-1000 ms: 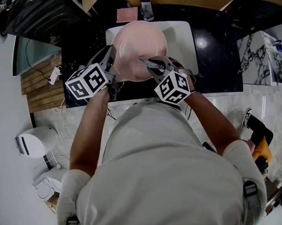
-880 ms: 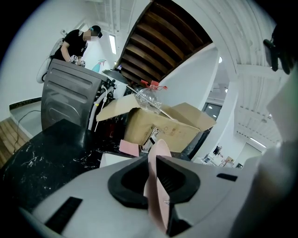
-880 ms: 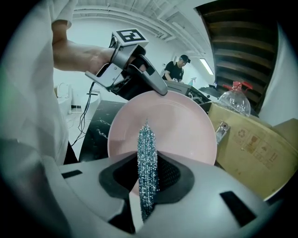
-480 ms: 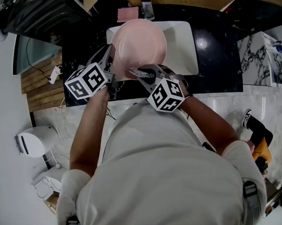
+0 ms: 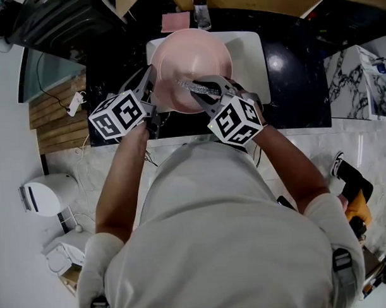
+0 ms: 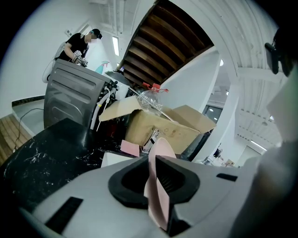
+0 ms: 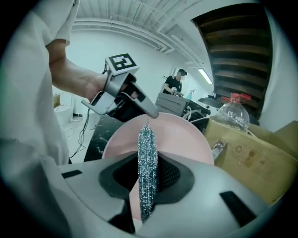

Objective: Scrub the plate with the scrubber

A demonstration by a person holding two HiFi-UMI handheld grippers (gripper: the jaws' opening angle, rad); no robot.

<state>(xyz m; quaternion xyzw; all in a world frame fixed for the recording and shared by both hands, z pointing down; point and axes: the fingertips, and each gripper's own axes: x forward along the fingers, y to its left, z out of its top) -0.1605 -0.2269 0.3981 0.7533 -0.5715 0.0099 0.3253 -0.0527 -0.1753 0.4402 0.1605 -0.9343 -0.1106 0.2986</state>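
A pink plate [image 5: 192,52] is held up on edge over the white sink [image 5: 251,60]. My left gripper [image 5: 151,81] is shut on its left rim; its jaws have just been closing a little, with the rim between them. In the left gripper view the rim [image 6: 159,153] sticks up edge-on from the pads. My right gripper [image 5: 202,88] is shut on a silvery, glittering scrubber [image 5: 197,86], which lies against the lower part of the plate's face. The right gripper view shows the scrubber [image 7: 147,158] upright between the pads, the plate [image 7: 181,139] behind it and the left gripper [image 7: 132,100] at the plate's top rim.
The sink is set in a black counter [image 5: 294,77]. A pink pad [image 5: 174,20] and a small bottle [image 5: 201,14] lie behind it. A cardboard box [image 6: 177,123] with a plastic bottle [image 6: 150,100] stands at the back. A person [image 6: 80,44] works at a machine far off.
My right gripper swung the scrubber down and left across the plate's near rim, then back up and right onto its face. The left gripper and plate barely moved.
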